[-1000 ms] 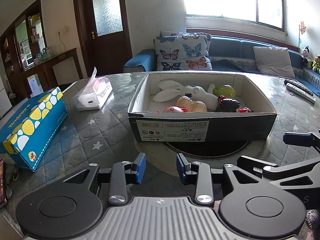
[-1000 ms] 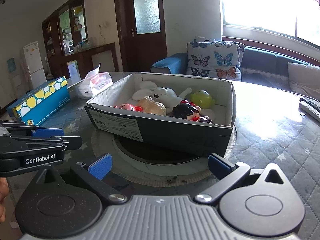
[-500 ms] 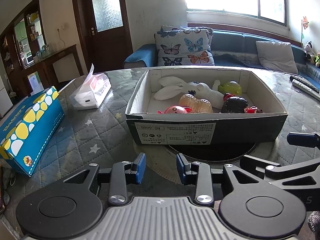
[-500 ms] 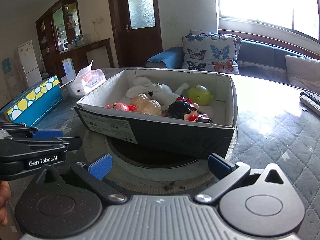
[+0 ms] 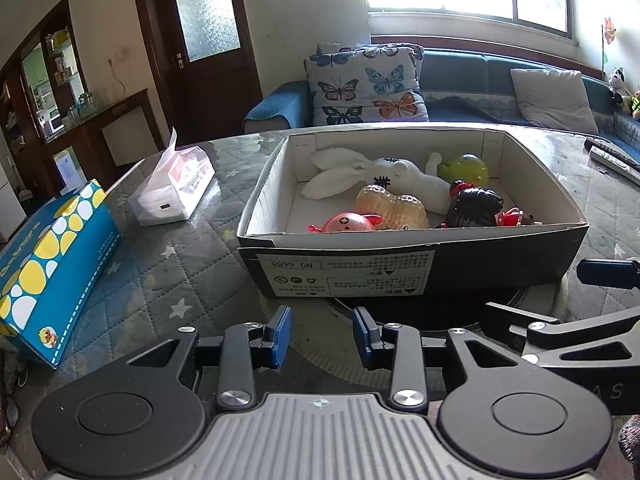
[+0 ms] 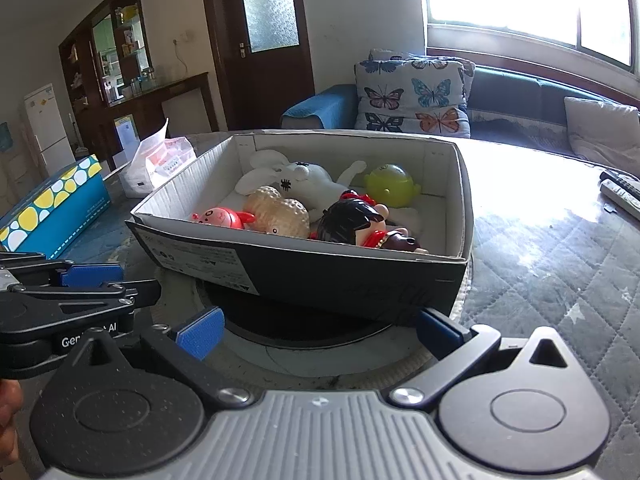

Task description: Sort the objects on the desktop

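Note:
A dark cardboard box point(image 5: 412, 268) point(image 6: 340, 276) stands on a round dark disc in the middle of the table. It holds a white plush rabbit point(image 5: 384, 174) point(image 6: 308, 180), a pink pig toy point(image 5: 346, 222) point(image 6: 220, 216), a beige peanut toy point(image 5: 394, 210) point(image 6: 280, 212), a black-haired doll point(image 5: 474, 208) point(image 6: 356, 220) and a yellow-green round toy point(image 5: 466, 168) point(image 6: 392, 190). My left gripper point(image 5: 322, 336) hovers in front of the box, jaws partly open and empty. My right gripper point(image 6: 320, 328) hovers in front of the box, jaws wide open and empty.
A blue box with yellow and white spots point(image 5: 48, 272) point(image 6: 52, 208) lies at the table's left edge. A white tissue pack point(image 5: 176, 188) point(image 6: 156, 166) lies behind it. Remote controls point(image 5: 612, 156) point(image 6: 624, 192) lie at the far right. A sofa with butterfly cushions stands behind the table.
Both grippers have risen and tilted, so the inside of the box shows more. Their jaw openings are unchanged and nothing on the table has moved.

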The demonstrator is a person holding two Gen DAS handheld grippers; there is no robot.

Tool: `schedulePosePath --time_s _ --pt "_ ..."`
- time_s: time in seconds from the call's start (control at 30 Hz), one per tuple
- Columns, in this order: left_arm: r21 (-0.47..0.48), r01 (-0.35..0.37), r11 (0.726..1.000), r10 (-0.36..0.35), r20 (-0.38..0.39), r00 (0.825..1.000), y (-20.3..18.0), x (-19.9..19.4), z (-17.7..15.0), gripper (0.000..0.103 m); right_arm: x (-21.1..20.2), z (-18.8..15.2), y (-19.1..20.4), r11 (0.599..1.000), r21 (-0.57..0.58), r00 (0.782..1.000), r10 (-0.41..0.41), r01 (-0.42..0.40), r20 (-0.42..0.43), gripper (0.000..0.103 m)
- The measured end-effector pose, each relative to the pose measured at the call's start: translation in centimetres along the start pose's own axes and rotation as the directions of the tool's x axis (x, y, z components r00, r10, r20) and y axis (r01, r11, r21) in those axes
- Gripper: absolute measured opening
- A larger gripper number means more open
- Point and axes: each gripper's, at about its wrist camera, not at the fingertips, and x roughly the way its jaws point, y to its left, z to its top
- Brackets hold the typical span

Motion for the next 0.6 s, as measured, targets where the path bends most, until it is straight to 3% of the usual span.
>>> schedulePosePath --time_s 0.6 --pt "0.017 0.007 1.000 -0.007 -0.012 1.000 -0.6 1.5 1.2 0.036 1.6 0.7 -0.7 0.999 0.029 1.000 -0.013 0.014 -0.024 0.103"
